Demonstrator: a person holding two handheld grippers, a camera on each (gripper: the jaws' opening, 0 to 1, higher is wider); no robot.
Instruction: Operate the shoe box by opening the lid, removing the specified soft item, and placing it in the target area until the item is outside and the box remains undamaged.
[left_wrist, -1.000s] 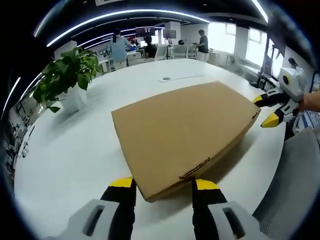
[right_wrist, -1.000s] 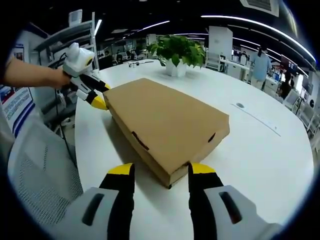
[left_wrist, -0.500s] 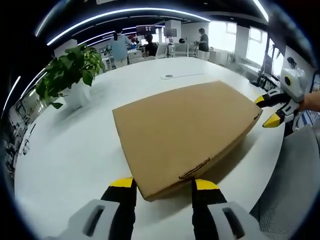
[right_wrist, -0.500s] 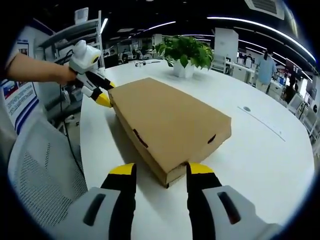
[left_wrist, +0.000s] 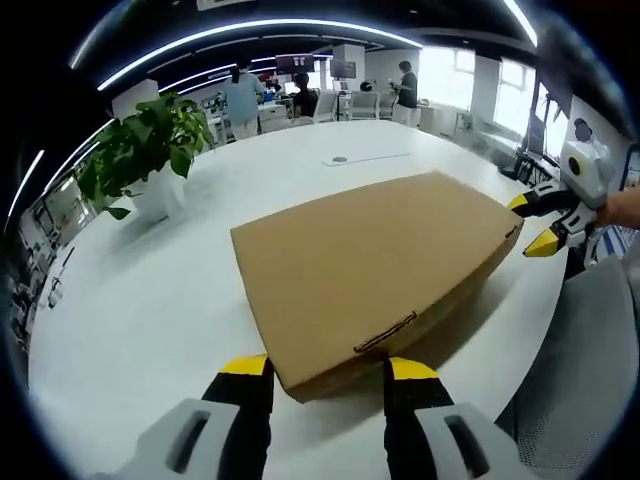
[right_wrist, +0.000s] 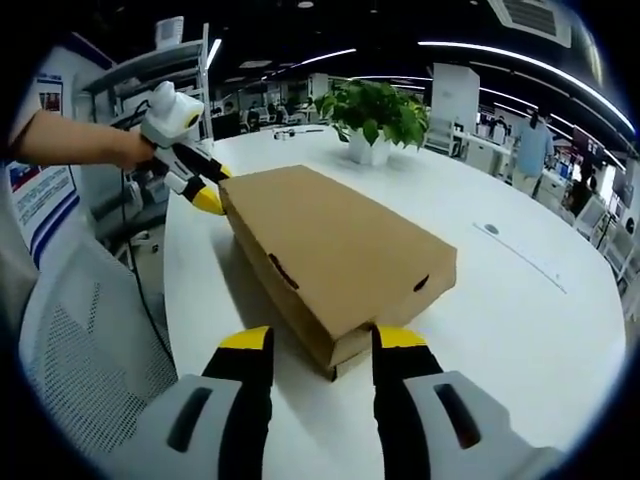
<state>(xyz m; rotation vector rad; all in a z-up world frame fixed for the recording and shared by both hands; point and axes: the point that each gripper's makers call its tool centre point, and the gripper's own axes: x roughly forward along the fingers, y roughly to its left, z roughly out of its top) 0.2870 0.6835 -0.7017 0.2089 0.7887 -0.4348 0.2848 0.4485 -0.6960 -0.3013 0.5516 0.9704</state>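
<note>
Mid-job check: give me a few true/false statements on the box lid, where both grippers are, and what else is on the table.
1. The shoe box lid is closed. True.
2. The soft item lies out on the table. False: no item is out; the box is shut.
3. The left gripper and right gripper sit at opposite ends of the box. True.
4. The potted plant stands on top of the box. False: it stands on the table beyond the box.

My left gripper (left_wrist: 327, 378) has its jaws spread at one corner of the box (left_wrist: 380, 265); my right gripper (right_wrist: 312, 348) is spread at the opposite corner.
</note>
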